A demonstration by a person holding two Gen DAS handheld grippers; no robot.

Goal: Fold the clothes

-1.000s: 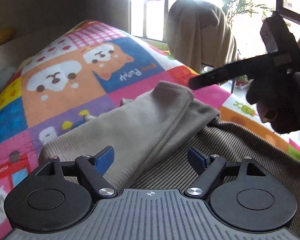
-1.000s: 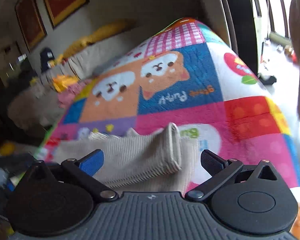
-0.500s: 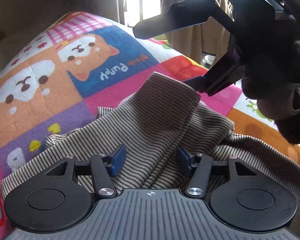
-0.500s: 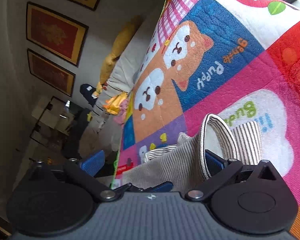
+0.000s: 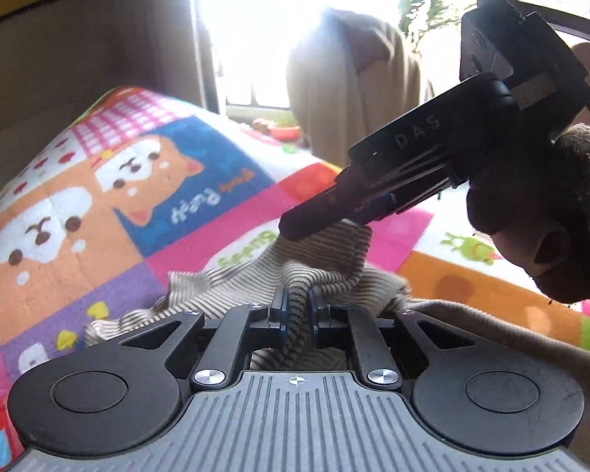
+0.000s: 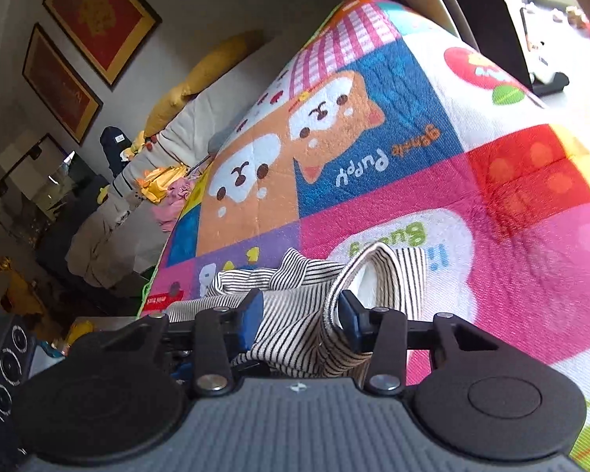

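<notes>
Both grippers, left gripper [image 5: 295, 310] and right gripper [image 6: 301, 314], are now pinching the striped garment [image 6: 295, 330], bunching it off the play mat [image 6: 491, 236] after hovering spread: a fold is starting.

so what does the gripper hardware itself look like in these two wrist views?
Both the left gripper and right gripper have a grey ribbed deck with a small crosshair mark, two round black discs, black linkage arms on silver pivot screws, and blue finger pads. In the left wrist view, the right unit's black body reads "DAS", carries a boxy camera block with a thin cable, and is held in a dark fuzzy glove.
</notes>
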